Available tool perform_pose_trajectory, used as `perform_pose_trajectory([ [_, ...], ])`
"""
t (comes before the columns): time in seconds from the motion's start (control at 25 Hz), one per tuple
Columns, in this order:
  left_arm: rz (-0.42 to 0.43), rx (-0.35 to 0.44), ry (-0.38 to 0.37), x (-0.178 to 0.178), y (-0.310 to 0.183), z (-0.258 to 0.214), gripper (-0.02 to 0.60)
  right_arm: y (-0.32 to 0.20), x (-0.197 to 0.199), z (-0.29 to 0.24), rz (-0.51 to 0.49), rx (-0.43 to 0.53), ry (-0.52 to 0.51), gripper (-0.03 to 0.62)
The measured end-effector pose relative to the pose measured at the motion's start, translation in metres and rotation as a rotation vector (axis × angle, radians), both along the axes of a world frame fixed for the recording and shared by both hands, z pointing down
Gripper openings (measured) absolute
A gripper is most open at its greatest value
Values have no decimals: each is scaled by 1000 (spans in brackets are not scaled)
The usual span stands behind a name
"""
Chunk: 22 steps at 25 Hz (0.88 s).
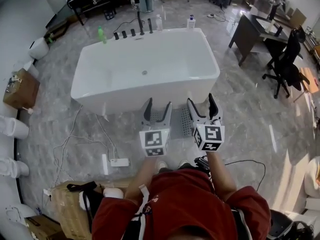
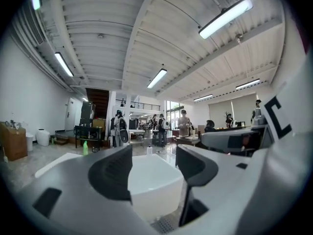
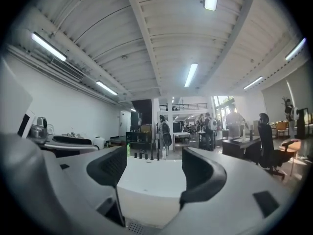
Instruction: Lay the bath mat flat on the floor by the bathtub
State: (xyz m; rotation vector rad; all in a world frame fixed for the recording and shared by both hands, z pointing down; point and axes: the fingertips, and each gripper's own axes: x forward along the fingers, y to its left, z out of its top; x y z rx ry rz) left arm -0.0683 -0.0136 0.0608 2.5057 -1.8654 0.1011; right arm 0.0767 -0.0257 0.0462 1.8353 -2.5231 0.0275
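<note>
A white freestanding bathtub [image 1: 98,96] stands in the middle of the marble floor. A grey perforated bath mat [image 1: 178,124] lies flat on the floor against the tub's near side, partly hidden by both grippers. My left gripper [image 1: 158,106] and right gripper [image 1: 201,104] hover side by side above the mat, both open and holding nothing. In the left gripper view the open left gripper [image 2: 154,165] frames the tub [image 2: 151,182], with a strip of mat [image 2: 164,224] below. The right gripper [image 3: 154,170] likewise frames the tub [image 3: 149,192] and a corner of the mat [image 3: 132,227].
A green bottle [image 1: 102,34] and dark faucet fittings [image 1: 132,32] sit at the tub's far rim. A power strip with cables [image 1: 118,162] lies on the floor at left, a woven bag [image 1: 70,204] nearer. A dark desk [image 1: 250,31] and office chair [image 1: 285,64] stand at right.
</note>
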Motion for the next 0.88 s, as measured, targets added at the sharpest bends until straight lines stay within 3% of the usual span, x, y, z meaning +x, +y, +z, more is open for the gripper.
perform_pose_trajectory([
  [0.12,21,12,-2,6,-3,-5,254,0,1,-12,5,29,2,354],
  [0.28,26,22,-19,4,-5,-3,190,3,-1,-20,14,59,-16,243],
  [0.4,38,43,-20,-2,-7,-14,114,4,-13,-29,-5,80,-32,198],
  [0.56,57,62,-24,-3,-6,-20,21,7,-17,-37,1,95,-66,32],
  [0.88,74,88,-34,3,2,-29,14,10,-16,-38,19,93,-26,11],
])
